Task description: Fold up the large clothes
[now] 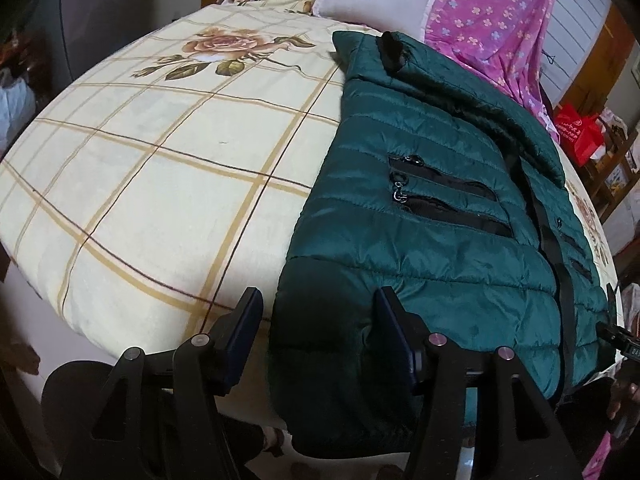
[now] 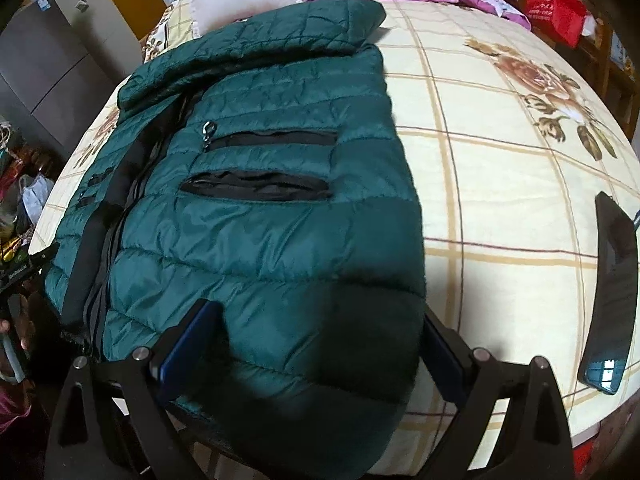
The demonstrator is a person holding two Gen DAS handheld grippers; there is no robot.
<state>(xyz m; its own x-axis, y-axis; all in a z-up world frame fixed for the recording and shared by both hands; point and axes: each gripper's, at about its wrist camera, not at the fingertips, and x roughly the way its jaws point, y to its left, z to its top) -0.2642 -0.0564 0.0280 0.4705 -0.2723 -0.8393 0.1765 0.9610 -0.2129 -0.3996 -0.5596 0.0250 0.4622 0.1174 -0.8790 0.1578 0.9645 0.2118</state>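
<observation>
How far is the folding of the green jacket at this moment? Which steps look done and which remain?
Done, it seems: the green jacket lies flat on the bed, front up, sides apparently tucked in, giving a narrow shape. In hand: the left gripper and right gripper are open at the hem's two corners, gripping nothing yet. Left: closing on the hem and folding it up toward the collar.

A red gift bag [image 1: 580, 132] beside the bed carries white printed characters and a round emblem, too small and blurred to read; it shows again in the right wrist view [image 2: 554, 10]. On the other handheld device [image 2: 18, 274] at the left edge, pale lettering appears but cannot be made out.
</observation>
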